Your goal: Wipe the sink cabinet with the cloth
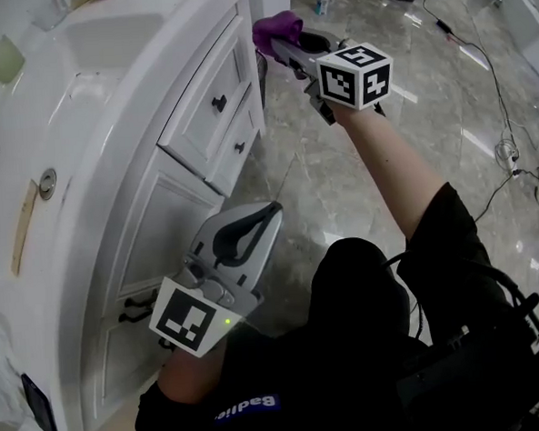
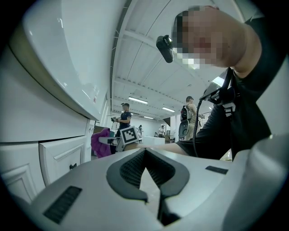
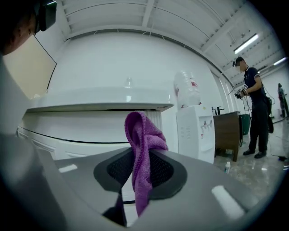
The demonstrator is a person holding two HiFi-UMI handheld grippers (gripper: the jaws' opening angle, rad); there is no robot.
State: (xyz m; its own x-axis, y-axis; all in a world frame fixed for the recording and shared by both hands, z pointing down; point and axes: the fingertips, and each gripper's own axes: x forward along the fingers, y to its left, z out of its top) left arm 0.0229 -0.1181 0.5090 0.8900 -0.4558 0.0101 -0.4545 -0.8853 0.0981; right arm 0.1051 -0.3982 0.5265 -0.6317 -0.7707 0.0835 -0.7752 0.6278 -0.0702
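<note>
Right gripper (image 1: 282, 40) is closed on the purple cloth (image 1: 274, 26), which is pinched along a fold. In the right gripper view the cloth (image 3: 143, 135) stands up in a loose bunch above the jaws, with a tail hanging below them. It is held at the far end of the white cabinet (image 1: 152, 226), just beside the corner past the drawers (image 1: 213, 104). Whether it touches the face cannot be confirmed. Left gripper (image 1: 265, 215) hangs near the lower door panel with its jaws together and nothing between them, as the left gripper view confirms (image 2: 145, 155). Assessment: the cloth is light, soft microfibre, limp and easily crumpled. It will drag rather than slide on the glossy paint, and the small pinch could let it pull free under pressure. A hold nearer the middle of the bunch would leave a broader pad forward of the jaws. Wiping looks barely begun, with drawers, door panels and rim still to be covered.
</note>
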